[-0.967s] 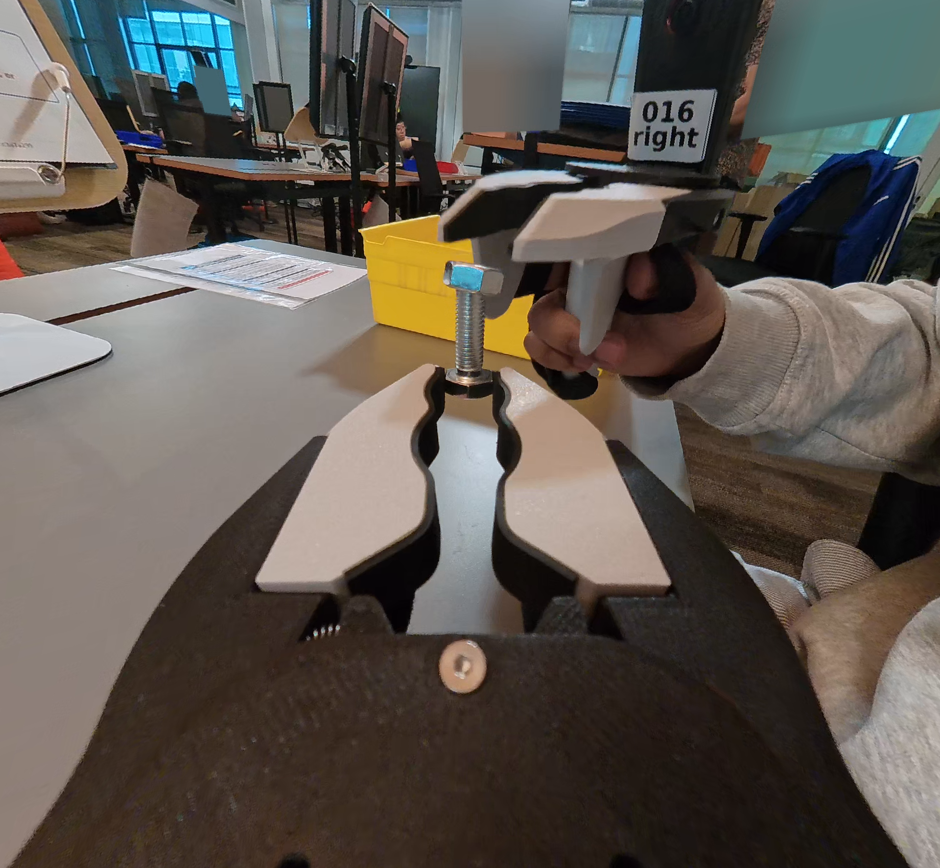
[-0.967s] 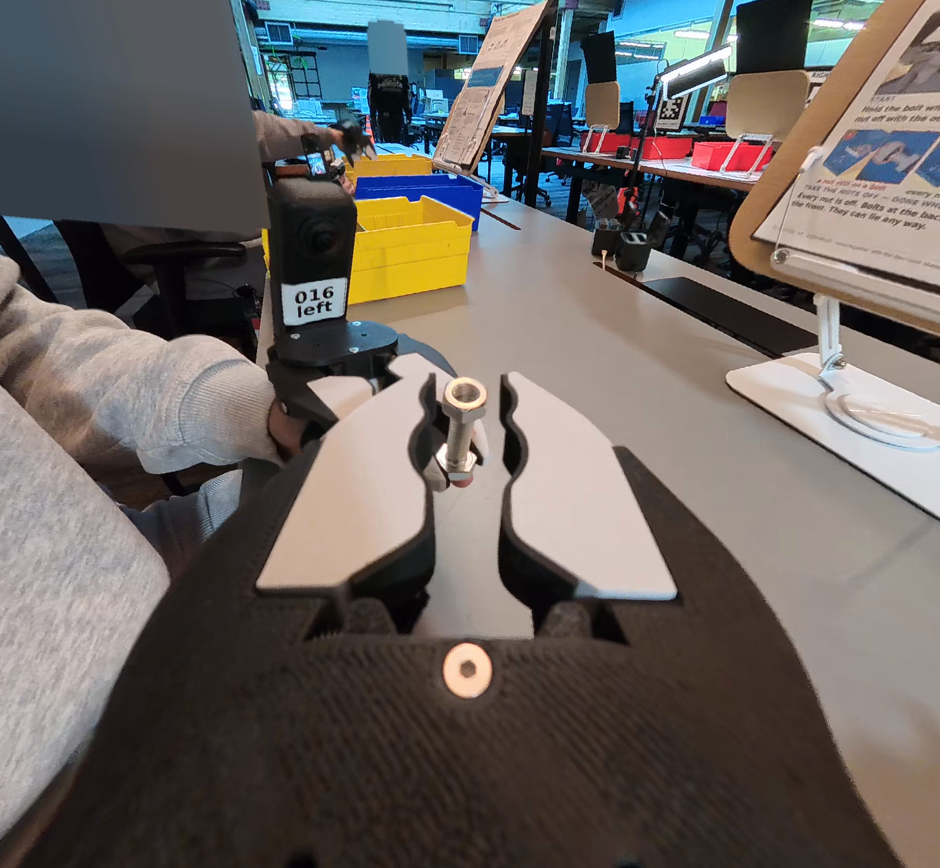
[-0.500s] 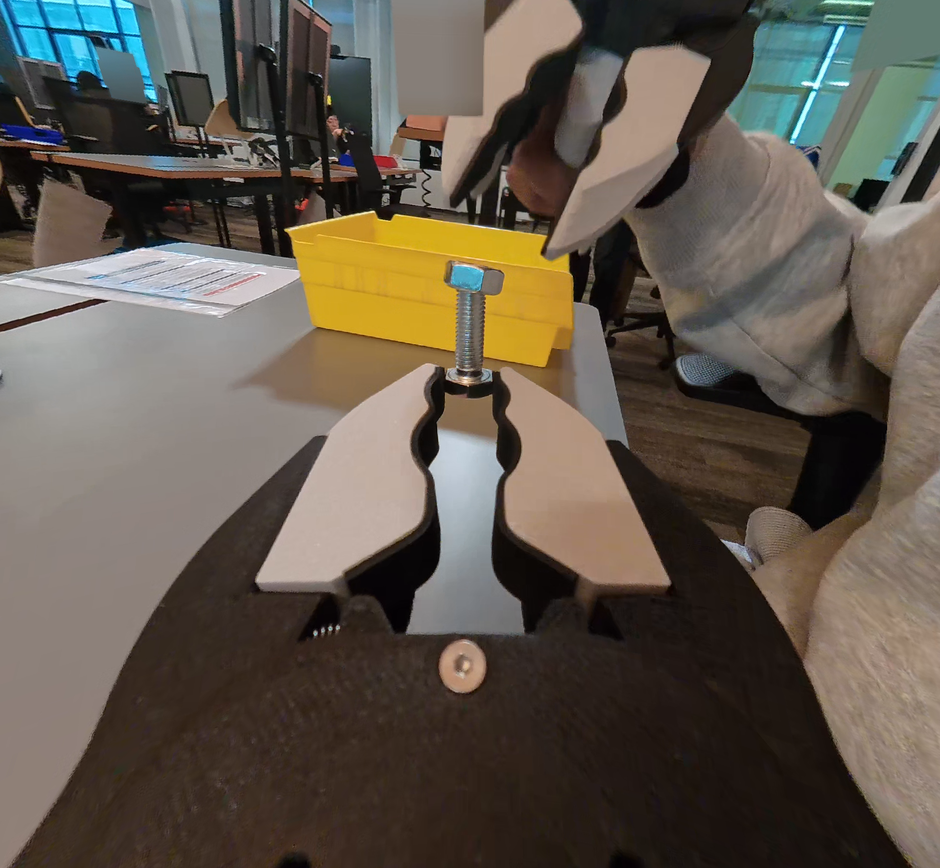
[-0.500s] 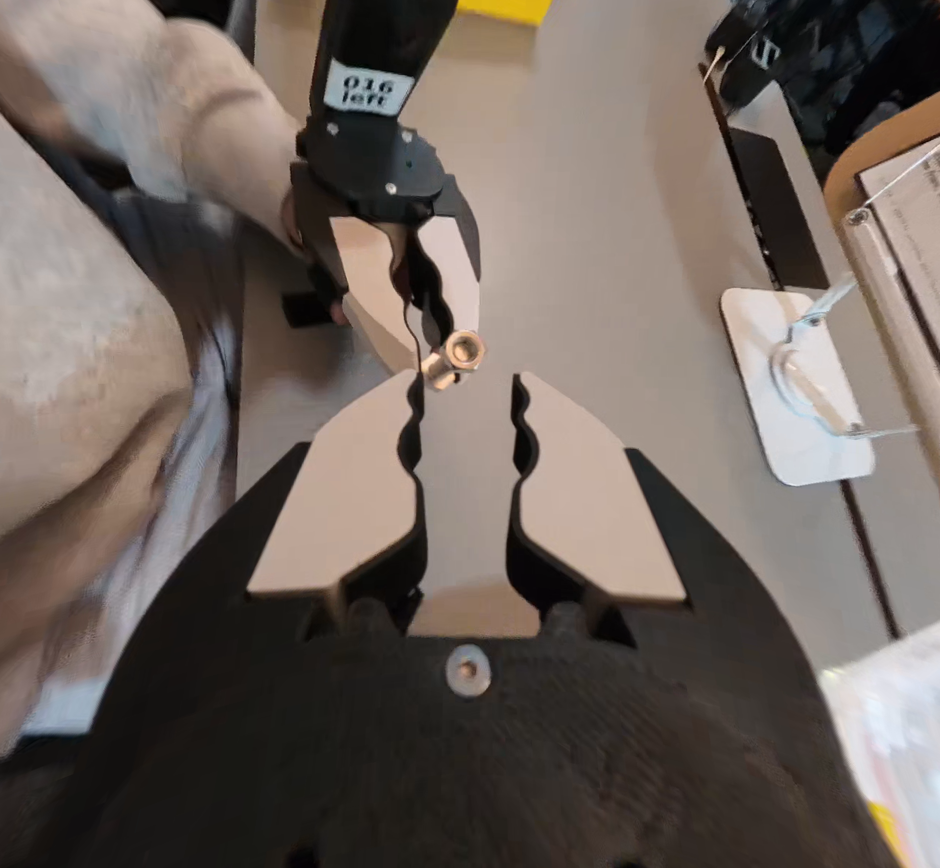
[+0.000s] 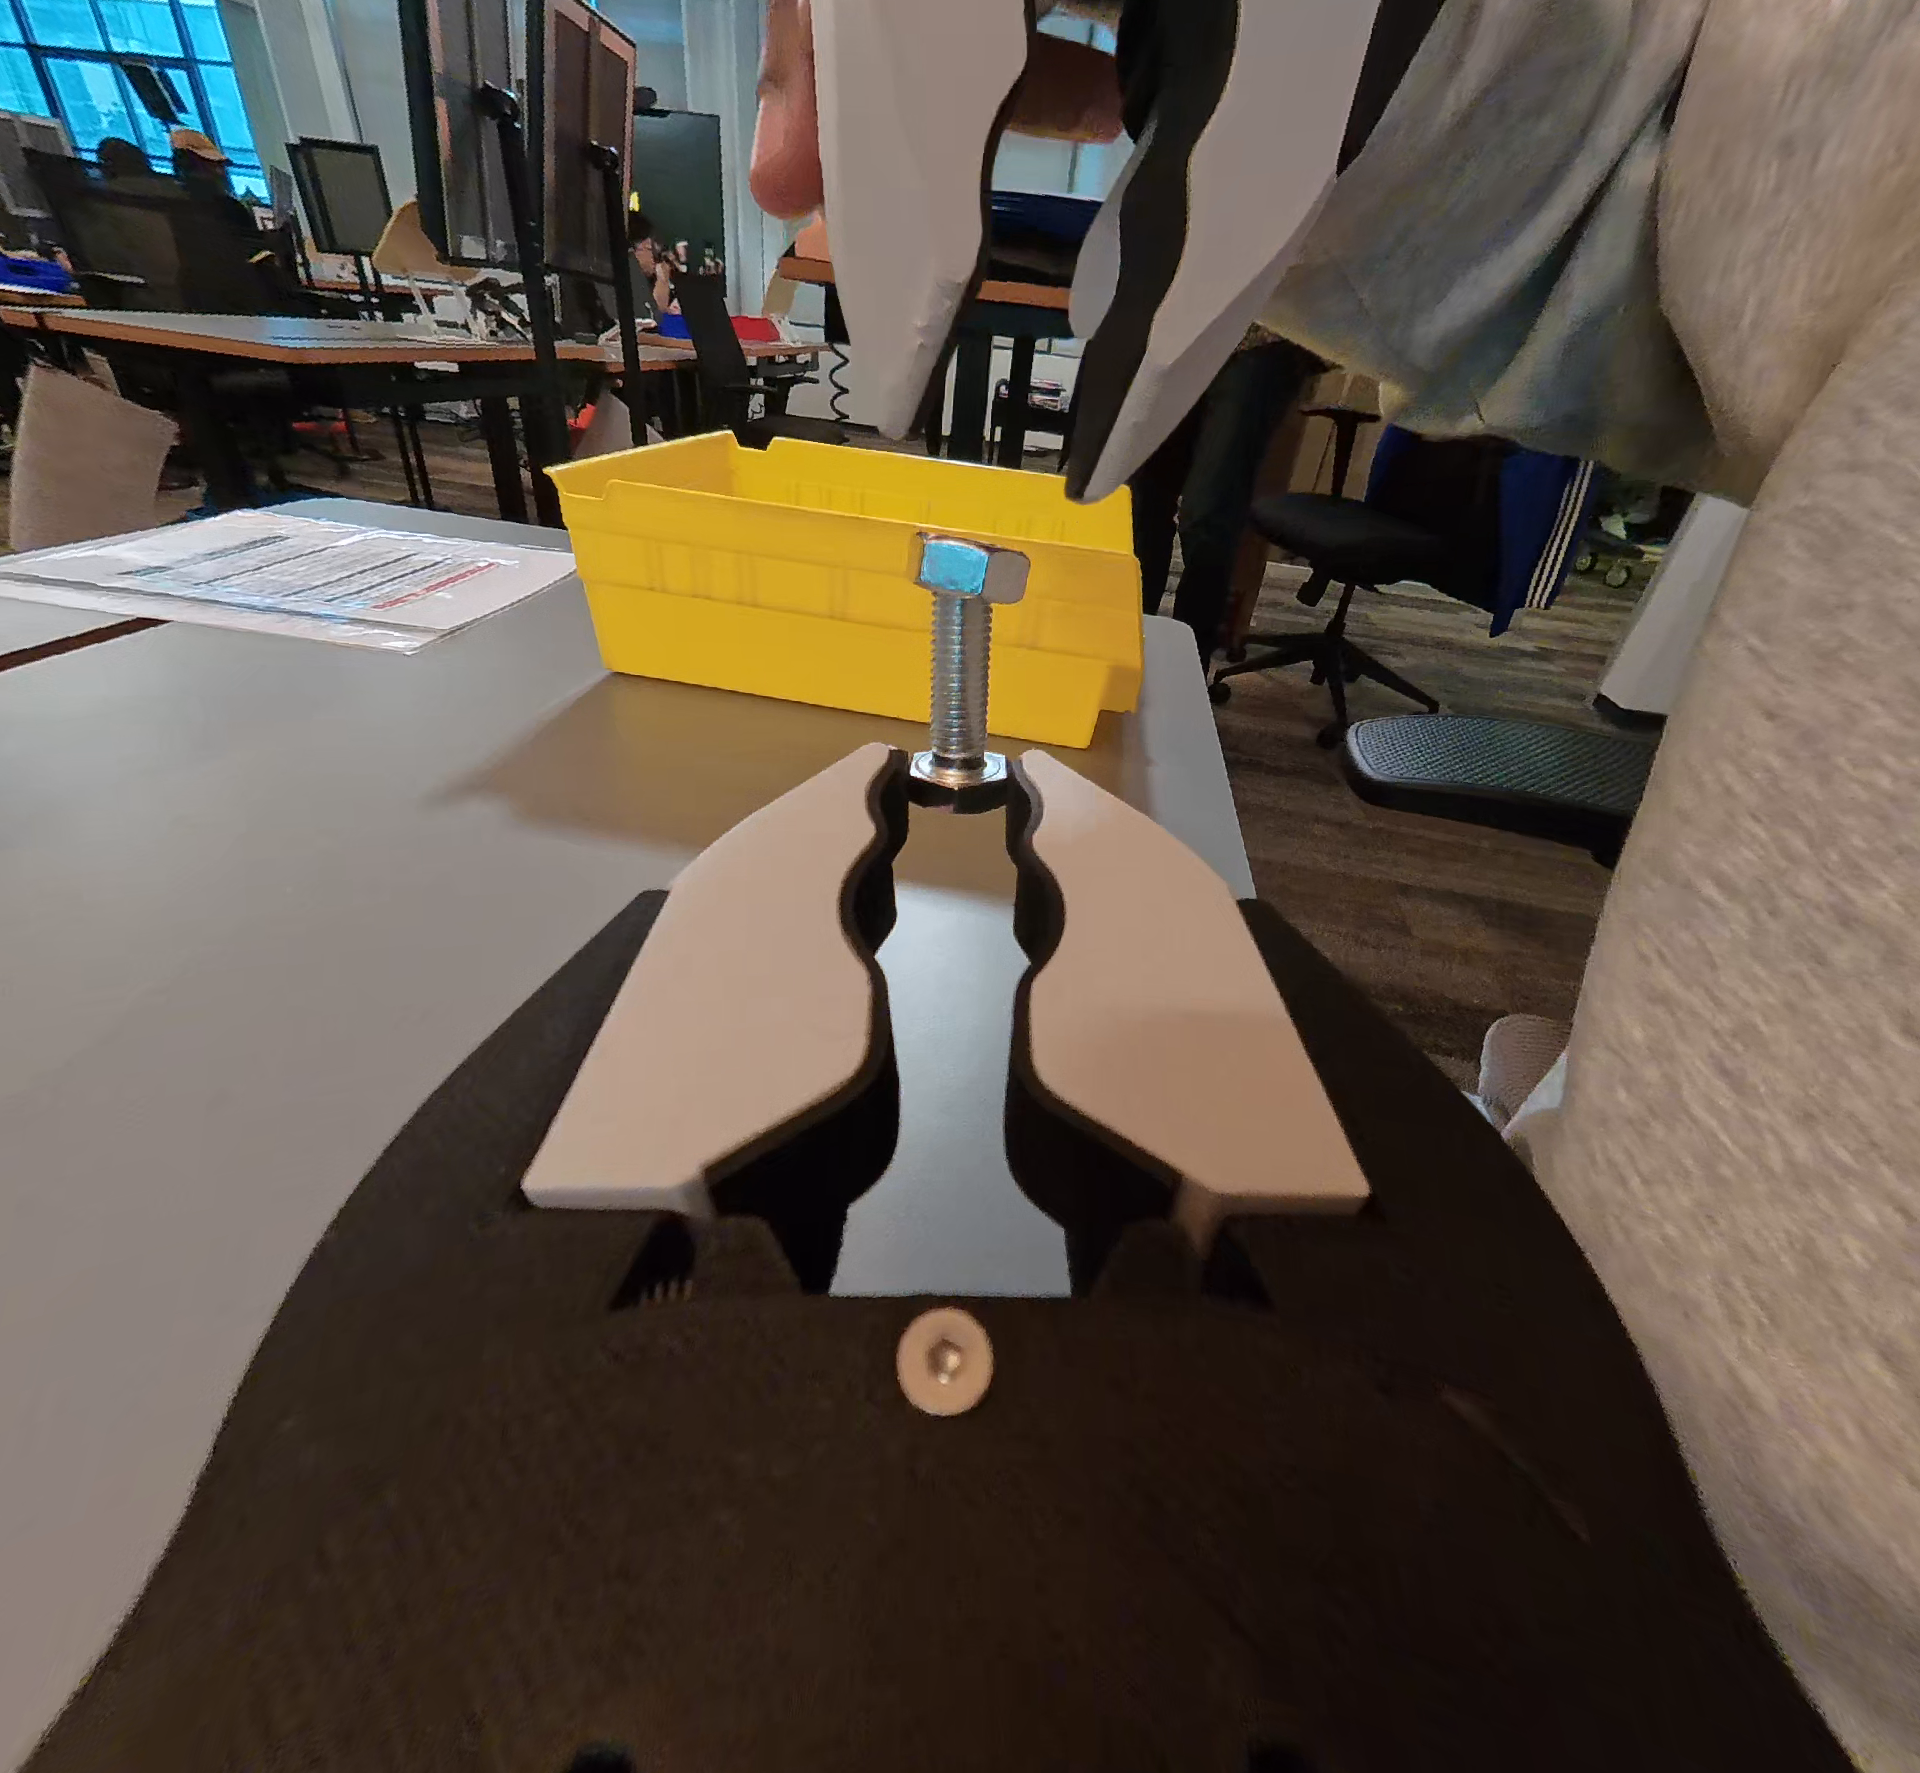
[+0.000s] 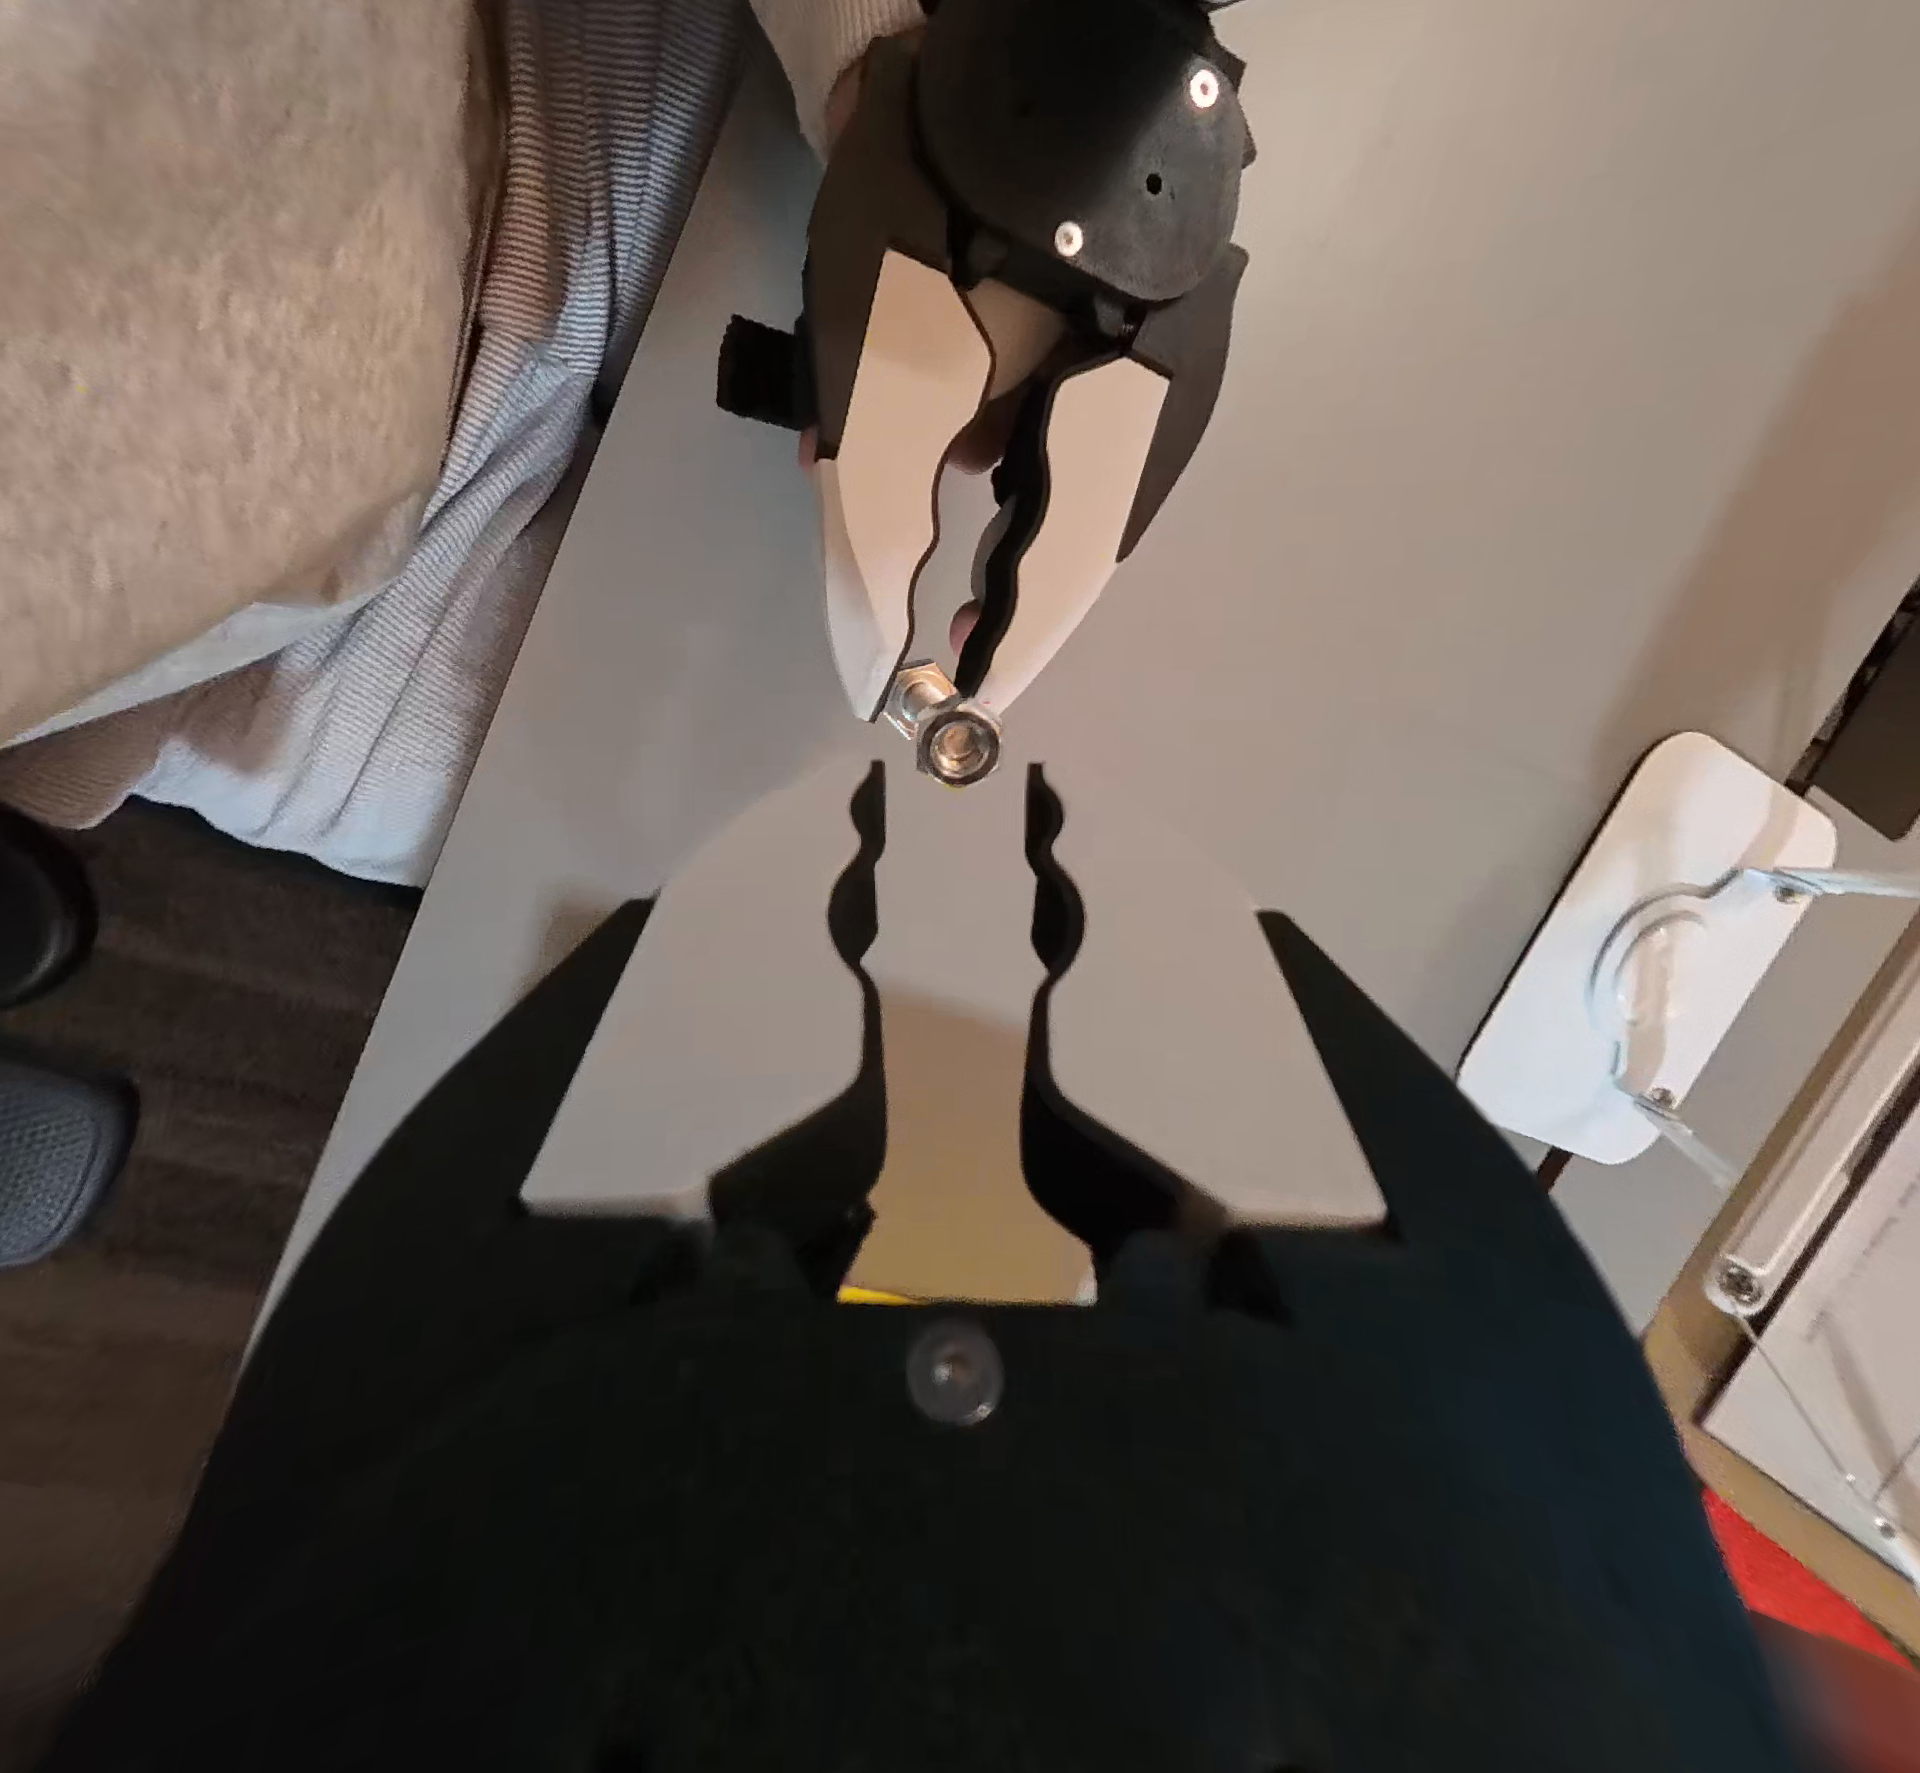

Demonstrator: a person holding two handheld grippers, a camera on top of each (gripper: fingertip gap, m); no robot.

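Note:
A silver bolt stands upright, head up, with a nut on its lower end. My left gripper is shut on that nut and holds the bolt just above the grey table. My right gripper hangs above the bolt, fingertips pointing down, open and empty, a short gap above the head. In the right wrist view I look straight down on the bolt head. My right gripper is open around it without touching. The left gripper comes in from above in that view.
A yellow bin stands just behind the bolt near the table's right edge. A sheet in a plastic sleeve lies at the far left. A white stand base sits to the right. A grey-sleeved arm fills the right side.
My right gripper has left the side of the bolt head, risen and tipped over, so it now points straight down at the head. My left gripper stays shut on the nut.

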